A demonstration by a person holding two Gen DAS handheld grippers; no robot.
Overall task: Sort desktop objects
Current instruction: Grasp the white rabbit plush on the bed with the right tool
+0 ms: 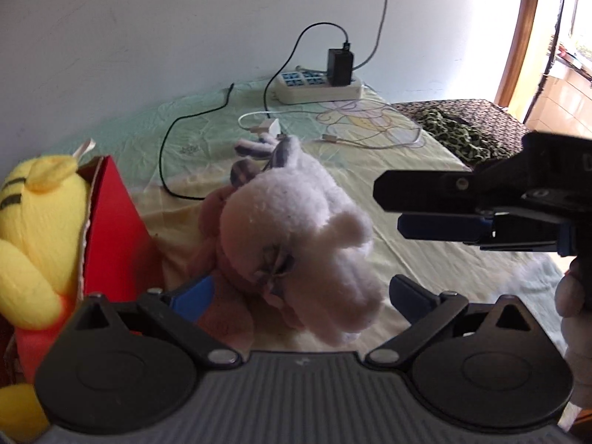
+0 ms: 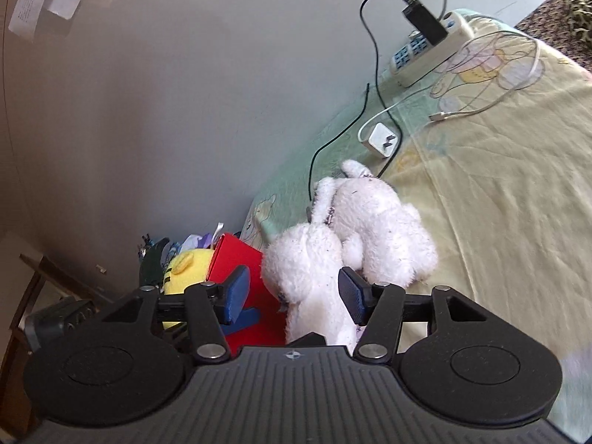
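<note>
A white plush toy (image 1: 299,236) with a pinkish part under it lies on the pale yellow-green tablecloth (image 1: 425,270). My left gripper (image 1: 299,294) is open, its blue pads wide apart on either side of the toy's near end. To the left stands a red box (image 1: 114,229) holding a yellow plush (image 1: 33,236). My right gripper (image 1: 388,207) comes in from the right, its tips close to the toy's edge. In the right wrist view, the right gripper (image 2: 294,296) is open with the white plush toy (image 2: 355,229) showing between its fingers. There the red box (image 2: 240,255) sits just left of the toy.
A white power strip (image 1: 318,88) with a black charger (image 1: 338,66) lies by the wall. Black and white cables and a white plug adapter (image 2: 383,140) trail across the cloth. A leopard-print cloth (image 1: 462,133) covers furniture at the right. A hand (image 1: 569,296) holds the right gripper.
</note>
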